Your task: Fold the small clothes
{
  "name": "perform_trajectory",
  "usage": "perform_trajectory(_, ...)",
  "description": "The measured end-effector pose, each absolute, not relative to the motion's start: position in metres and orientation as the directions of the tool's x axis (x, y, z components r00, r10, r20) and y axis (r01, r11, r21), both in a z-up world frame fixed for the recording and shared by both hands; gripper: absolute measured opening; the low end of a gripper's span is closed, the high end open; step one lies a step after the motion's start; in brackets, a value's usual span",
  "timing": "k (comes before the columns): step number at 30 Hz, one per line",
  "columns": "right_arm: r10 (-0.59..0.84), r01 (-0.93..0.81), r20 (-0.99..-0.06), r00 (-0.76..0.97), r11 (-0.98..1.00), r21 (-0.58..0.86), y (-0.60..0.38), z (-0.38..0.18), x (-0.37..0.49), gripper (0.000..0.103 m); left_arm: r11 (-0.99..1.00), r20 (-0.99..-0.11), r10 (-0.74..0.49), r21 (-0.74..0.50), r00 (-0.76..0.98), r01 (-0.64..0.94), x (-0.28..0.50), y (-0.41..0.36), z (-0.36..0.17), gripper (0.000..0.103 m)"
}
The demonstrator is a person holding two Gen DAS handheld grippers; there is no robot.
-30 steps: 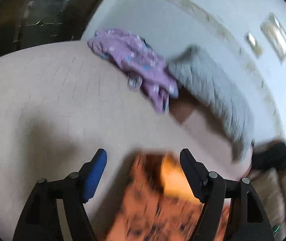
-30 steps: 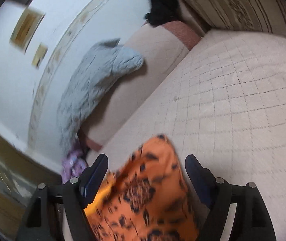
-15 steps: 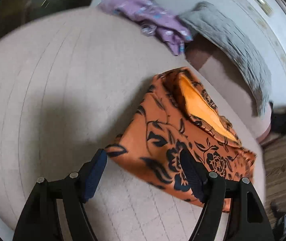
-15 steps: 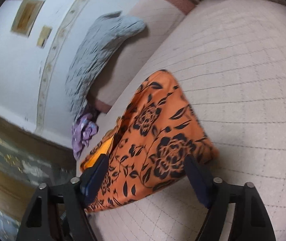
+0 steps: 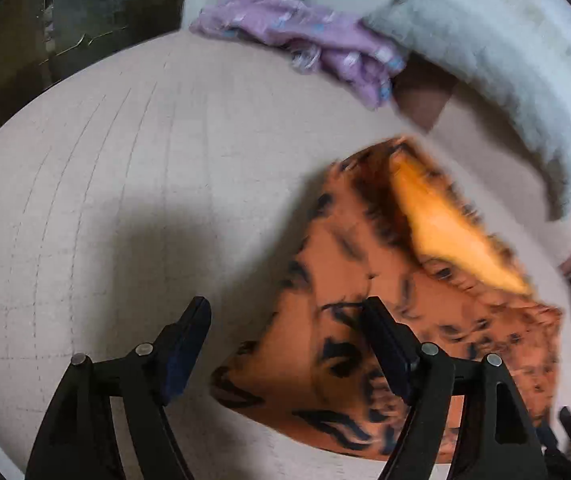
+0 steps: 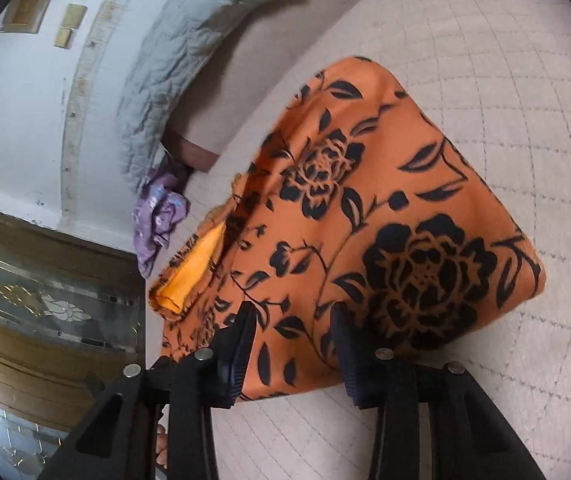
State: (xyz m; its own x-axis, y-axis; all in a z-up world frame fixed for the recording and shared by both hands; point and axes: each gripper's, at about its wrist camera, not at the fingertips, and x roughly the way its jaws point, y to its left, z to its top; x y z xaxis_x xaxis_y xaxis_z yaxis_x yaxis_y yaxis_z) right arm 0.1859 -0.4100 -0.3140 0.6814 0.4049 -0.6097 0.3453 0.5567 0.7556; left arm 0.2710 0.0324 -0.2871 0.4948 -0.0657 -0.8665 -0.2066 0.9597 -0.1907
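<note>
An orange garment with a black flower print [image 6: 365, 208] lies folded on the beige quilted cushion [image 6: 505, 100], a plain yellow-orange lining showing at its far end. My right gripper [image 6: 291, 320] hangs over the garment's near edge. Its jaws are closing with the cloth between them, and the pads do not visibly press on it. In the left wrist view the same garment [image 5: 385, 300] is blurred. My left gripper [image 5: 285, 312] stands open above its near corner; one finger covers the cloth, the other is over bare cushion [image 5: 105, 180].
A crumpled purple garment [image 5: 317, 48] lies at the cushion's far edge next to a grey quilted pad [image 5: 485, 60] draped along the backrest. Both also show in the right wrist view: purple garment [image 6: 157, 216], grey pad [image 6: 189, 52]. A wood-and-glass door [image 6: 45, 320] stands beyond.
Both grippers have tipped down and come closer to the orange garment, which now fills more of each view. The right jaws have narrowed a lot; the left stay wide.
</note>
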Motion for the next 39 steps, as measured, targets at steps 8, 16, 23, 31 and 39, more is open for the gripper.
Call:
perform_trajectory(8,0.435,0.367,-0.623,0.65,0.538,0.759,-0.414,-0.326,0.173,0.054,0.955,-0.846,-0.135,-0.25,0.516,-0.16,0.241,0.035,-0.274,0.08)
perform_trajectory(16,0.462,0.399,-0.562,0.686,0.407,0.821,-0.432,-0.324,0.121,0.064,0.874,-0.823,-0.318,-0.447,0.471,-0.192,0.197,0.037,-0.284,0.08)
perform_trajectory(23,0.437,0.472,-0.598,0.672,0.37,0.801,-0.428,-0.346,0.118,0.066,0.793,-0.757,-0.427,-0.576,0.494,-0.198,0.22,0.031,-0.296,0.08)
perform_trajectory(31,0.248,0.472,-0.555,0.794,0.324,0.82,-0.436,-0.361,0.147,0.066,0.718,-0.689,-0.454,-0.659,0.565,-0.225,0.256,0.031,-0.306,0.059)
perform_trajectory(39,0.128,0.429,-0.567,0.814,0.525,0.735,-0.405,-0.325,0.173,0.024,0.756,-0.59,-0.463,-0.652,0.662,-0.052,0.25,0.027,-0.271,0.029)
